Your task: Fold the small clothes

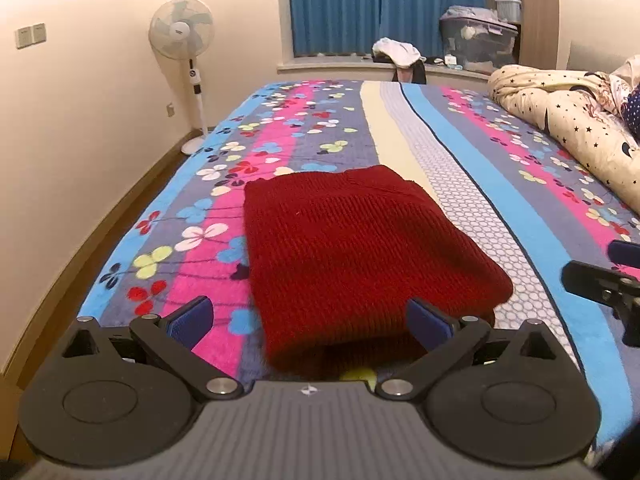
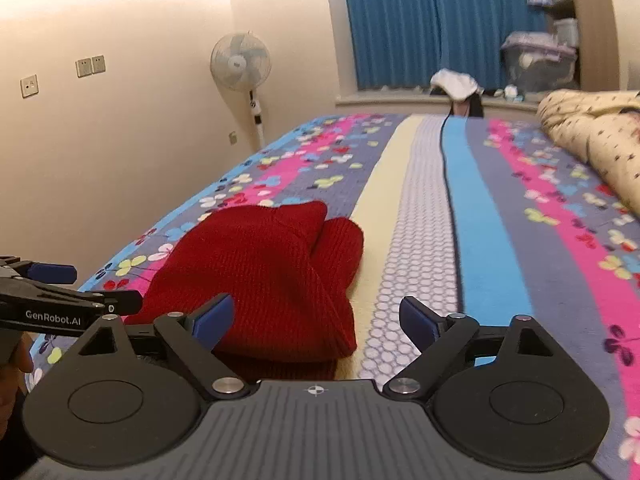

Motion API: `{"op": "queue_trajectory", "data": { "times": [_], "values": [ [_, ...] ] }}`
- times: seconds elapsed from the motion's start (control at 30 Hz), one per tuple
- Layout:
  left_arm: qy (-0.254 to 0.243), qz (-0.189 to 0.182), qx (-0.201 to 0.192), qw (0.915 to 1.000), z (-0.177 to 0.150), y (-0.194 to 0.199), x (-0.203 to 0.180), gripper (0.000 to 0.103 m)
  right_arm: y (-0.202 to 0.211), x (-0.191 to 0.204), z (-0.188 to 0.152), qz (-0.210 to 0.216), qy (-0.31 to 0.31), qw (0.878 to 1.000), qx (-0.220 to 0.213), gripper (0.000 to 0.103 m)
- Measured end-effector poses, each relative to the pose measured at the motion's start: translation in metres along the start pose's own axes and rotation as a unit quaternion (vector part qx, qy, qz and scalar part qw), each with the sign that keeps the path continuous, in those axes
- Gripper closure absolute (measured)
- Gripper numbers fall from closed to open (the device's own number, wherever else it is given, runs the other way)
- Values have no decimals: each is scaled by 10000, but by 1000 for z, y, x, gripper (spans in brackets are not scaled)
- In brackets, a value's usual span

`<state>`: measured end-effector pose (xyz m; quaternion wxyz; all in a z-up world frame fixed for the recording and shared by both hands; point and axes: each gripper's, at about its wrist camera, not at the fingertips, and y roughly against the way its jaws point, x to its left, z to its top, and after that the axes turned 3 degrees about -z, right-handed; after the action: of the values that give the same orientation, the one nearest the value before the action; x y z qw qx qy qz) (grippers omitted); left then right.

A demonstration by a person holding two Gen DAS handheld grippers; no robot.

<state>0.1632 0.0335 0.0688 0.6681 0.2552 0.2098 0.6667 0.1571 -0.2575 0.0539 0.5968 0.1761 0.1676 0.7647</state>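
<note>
Currently the red knit [image 1: 352, 248] lies folded into a compact block on the bed [image 1: 472, 168], near its front edge and left of the cream stripe. I use the knit as reference. My left gripper [image 1: 310, 320] hovers just short of its near edge with fingers [image 1: 192, 318] released and spread wide, nothing between the pads. My right gripper [image 2: 316, 322] sits at the knit's right corner, its fingers [image 2: 418, 320] also released and empty. Judgement: both sets of fingers stand clear so the fold rests undisturbed. A rumpled quilt [image 1: 560, 120] lies well to the right of the knit, a fan [image 1: 182, 32] far behind left.
</note>
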Motion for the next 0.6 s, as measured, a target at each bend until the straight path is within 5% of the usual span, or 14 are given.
{"op": "queue_trajectory", "data": {
  "times": [0.17,0.37,0.6],
  "values": [
    [110,55,12,9999,-15,16,5,0,22,6,-15,-149,-43,9997,-173,1],
    [440,34,450,9980,-37,-3,6,1,2,23,-20,-231,71,9996,147,1],
    [567,3,361,9977,-35,-4,7,1,-13,39,-22,-102,218,9992,325,1]
  ]
}}
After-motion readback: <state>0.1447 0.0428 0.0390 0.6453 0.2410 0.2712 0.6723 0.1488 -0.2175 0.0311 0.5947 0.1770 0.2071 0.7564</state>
